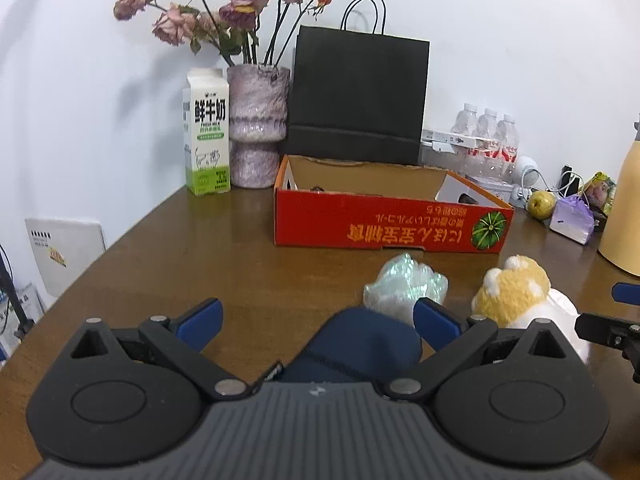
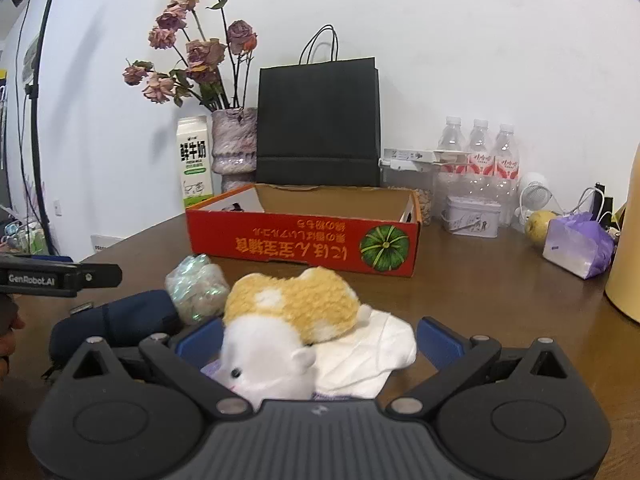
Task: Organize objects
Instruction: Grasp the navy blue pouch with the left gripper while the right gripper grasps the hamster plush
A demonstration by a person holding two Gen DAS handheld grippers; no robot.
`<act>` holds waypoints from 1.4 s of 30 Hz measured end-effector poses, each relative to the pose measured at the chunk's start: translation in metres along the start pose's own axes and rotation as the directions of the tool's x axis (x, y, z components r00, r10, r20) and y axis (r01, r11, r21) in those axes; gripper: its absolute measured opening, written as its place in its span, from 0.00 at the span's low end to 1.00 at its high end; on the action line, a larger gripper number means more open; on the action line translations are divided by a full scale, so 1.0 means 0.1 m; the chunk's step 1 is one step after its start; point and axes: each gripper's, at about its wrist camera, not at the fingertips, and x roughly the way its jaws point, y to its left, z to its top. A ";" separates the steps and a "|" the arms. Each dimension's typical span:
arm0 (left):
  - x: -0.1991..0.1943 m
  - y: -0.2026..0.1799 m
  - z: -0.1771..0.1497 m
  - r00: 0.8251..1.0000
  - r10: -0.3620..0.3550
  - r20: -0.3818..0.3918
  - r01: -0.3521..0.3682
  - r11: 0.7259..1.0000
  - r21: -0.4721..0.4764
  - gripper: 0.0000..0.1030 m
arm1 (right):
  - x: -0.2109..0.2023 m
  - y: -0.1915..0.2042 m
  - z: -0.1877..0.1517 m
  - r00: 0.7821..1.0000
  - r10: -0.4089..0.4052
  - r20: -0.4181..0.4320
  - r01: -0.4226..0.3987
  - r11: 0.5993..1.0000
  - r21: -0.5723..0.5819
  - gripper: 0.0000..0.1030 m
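An open red cardboard box (image 1: 384,228) (image 2: 304,242) stands mid-table. In front of it lie a shiny iridescent pouch (image 1: 406,284) (image 2: 196,288), a yellow-and-white plush hamster (image 1: 514,288) (image 2: 288,312), a white face mask (image 2: 372,356) and a dark blue fabric roll (image 1: 360,344) (image 2: 116,320). My left gripper (image 1: 318,320) is open, its blue fingers either side of the dark roll. My right gripper (image 2: 320,340) is open around the hamster and mask, neither finger pressing them. The right gripper shows at the left view's right edge.
Along the wall stand a milk carton (image 1: 208,136), a vase of dried roses (image 1: 258,124), a black paper bag (image 1: 358,96), water bottles (image 2: 478,160), a tin (image 2: 472,216), a pear (image 2: 538,226), a purple tissue pack (image 2: 576,246) and a yellow jug (image 1: 624,216).
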 end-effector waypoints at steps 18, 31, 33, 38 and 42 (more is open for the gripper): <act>-0.02 -0.05 -0.17 0.996 -0.007 -0.087 0.009 1.000 0.022 1.00 | -0.02 0.18 -0.10 0.996 0.011 -0.087 -0.012 1.000 -0.021 1.00; 0.00 0.00 -0.17 0.994 0.000 -0.105 -0.001 1.000 -0.004 1.00 | 0.50 0.27 0.07 0.989 0.023 -0.144 -0.031 0.998 -0.051 0.71; 0.01 0.01 -0.17 0.994 0.001 -0.110 -0.002 1.000 -0.011 1.00 | 0.59 0.23 0.08 0.983 0.044 -0.179 -0.048 0.999 -0.018 0.59; 0.02 0.01 -0.17 0.993 0.002 -0.115 -0.004 1.000 -0.016 1.00 | 0.54 0.25 0.05 0.986 0.043 -0.164 -0.048 0.998 -0.029 0.49; 0.02 0.02 -0.17 0.994 0.003 -0.113 -0.006 1.000 -0.018 1.00 | 0.30 0.26 0.03 0.999 -0.017 -0.051 0.015 0.999 -0.038 0.48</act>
